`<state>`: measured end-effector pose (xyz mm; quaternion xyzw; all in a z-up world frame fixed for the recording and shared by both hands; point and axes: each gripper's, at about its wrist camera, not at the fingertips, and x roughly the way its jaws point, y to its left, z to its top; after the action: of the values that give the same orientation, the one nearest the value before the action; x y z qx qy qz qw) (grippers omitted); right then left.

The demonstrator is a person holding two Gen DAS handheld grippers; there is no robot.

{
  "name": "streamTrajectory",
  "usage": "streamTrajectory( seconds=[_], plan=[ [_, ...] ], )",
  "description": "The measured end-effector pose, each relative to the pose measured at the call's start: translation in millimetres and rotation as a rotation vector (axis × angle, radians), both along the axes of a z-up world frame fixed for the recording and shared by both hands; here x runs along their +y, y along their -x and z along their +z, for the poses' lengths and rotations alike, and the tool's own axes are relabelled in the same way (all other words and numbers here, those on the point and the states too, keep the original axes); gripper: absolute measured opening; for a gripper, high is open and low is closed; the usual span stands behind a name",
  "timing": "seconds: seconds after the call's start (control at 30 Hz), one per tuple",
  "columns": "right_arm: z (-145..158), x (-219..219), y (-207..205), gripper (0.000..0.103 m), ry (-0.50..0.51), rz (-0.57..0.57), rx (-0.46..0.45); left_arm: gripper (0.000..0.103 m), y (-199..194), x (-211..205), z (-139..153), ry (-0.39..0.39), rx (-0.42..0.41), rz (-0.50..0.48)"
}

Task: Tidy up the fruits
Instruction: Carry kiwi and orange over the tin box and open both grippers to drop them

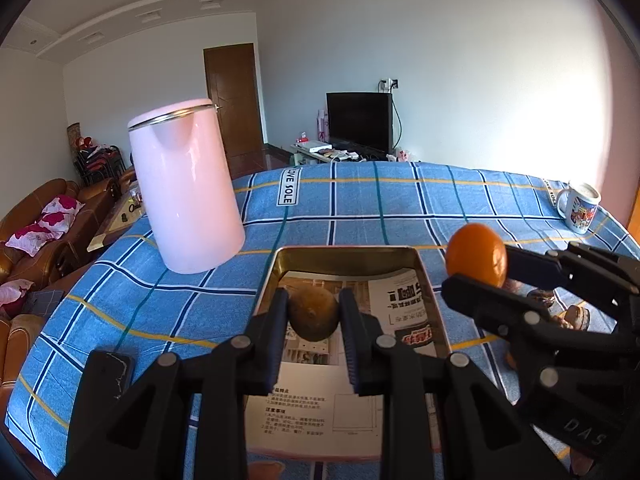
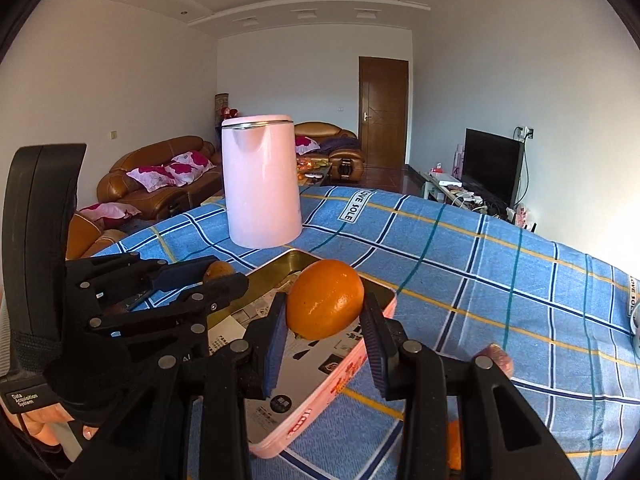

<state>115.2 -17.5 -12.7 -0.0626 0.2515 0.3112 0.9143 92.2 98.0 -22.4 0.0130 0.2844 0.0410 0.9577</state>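
Tabletop [image 1: 360, 208]: covered by a blue checked cloth.
Kettle [image 1: 186, 188]: pink, upright, beyond the tin's far left corner.
Tin [image 1: 430, 300]: open, paper-lined, near the tabletop's front edge.
Right hand-held gripper [image 2: 325, 320]: pinching an orange [image 2: 325, 305] above the tin's right side.
Left hand-held gripper [image 1: 313, 316]: pinching a brown fruit [image 1: 313, 313] over the tin.
Mug [image 1: 580, 207]: far right.

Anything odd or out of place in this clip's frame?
Nothing stands out. The left gripper holds a brownish fruit and the right gripper an orange over the paper-lined tray; the pink kettle stands upright.
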Motion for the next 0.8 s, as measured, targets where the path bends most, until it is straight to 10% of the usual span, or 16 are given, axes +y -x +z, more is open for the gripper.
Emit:
streamTrajectory(
  seconds=[0.8],
  plan=[
    [-57.7,48.0,-24.3,0.038,0.144,0.037,0.168,0.028,-19.3,28.7,-22.2,0.026,0.093,0.035]
  ],
)
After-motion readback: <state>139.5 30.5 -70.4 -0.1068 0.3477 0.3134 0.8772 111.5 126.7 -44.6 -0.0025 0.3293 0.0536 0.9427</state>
